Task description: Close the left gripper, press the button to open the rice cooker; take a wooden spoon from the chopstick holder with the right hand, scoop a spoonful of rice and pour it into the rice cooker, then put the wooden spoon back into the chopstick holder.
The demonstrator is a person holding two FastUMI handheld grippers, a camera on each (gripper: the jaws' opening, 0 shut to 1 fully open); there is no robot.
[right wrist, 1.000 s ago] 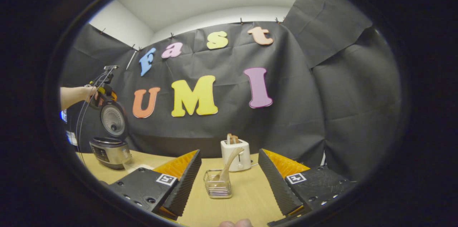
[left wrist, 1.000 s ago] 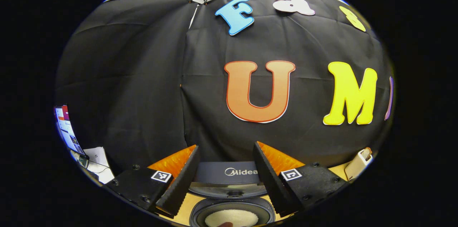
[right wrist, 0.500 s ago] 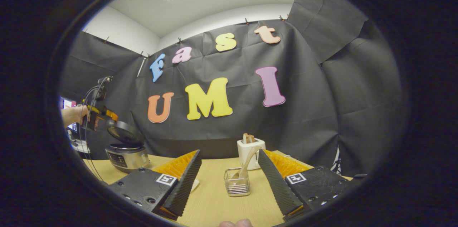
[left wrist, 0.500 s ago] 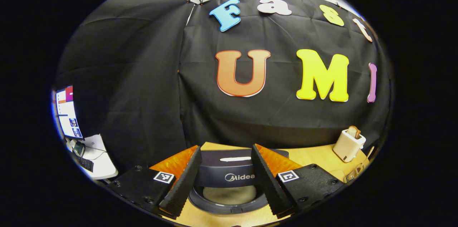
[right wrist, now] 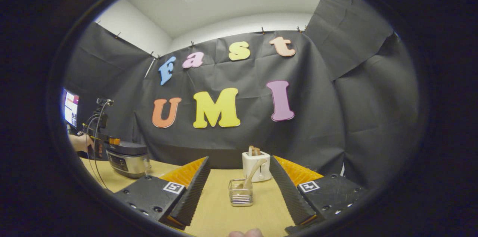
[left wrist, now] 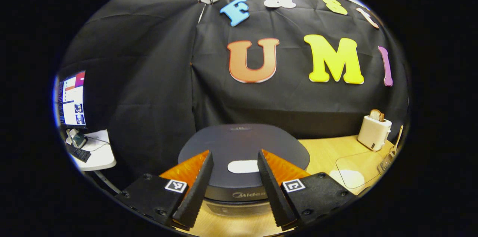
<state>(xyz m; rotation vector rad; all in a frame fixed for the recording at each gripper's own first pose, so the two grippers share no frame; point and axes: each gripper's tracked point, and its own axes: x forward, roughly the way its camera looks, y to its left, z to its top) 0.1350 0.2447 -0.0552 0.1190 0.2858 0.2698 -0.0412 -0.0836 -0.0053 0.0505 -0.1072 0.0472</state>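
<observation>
Left gripper [left wrist: 231, 188]: fingers spread apart, hanging just above the front of the rice cooker [left wrist: 244, 154], holding nothing.
Right gripper [right wrist: 239, 192]: fingers spread wide, empty, aimed at the chopstick holder [right wrist: 241, 197] but well short of it.
Rice cooker: sits at the left end of the wooden table [right wrist: 220, 211]; its lid lies flat and down in both views.
Button: a pale oval patch [left wrist: 242, 166] shows on the lid between the left fingers; whether that is the release button cannot be told.
Wooden spoon [right wrist: 254, 173]: stands in the chopstick holder, leaning toward the toaster [right wrist: 257, 166] behind it.
Rice: a small white heap [left wrist: 350, 176] lies under a clear cover on the table, right of the cooker.
Done, by the look of it: the spoon is in its holder.
Left, by the look of it: with the lid down and the left fingers not pressed together, the opening press seems undone; no scoop of rice is visible either.
</observation>
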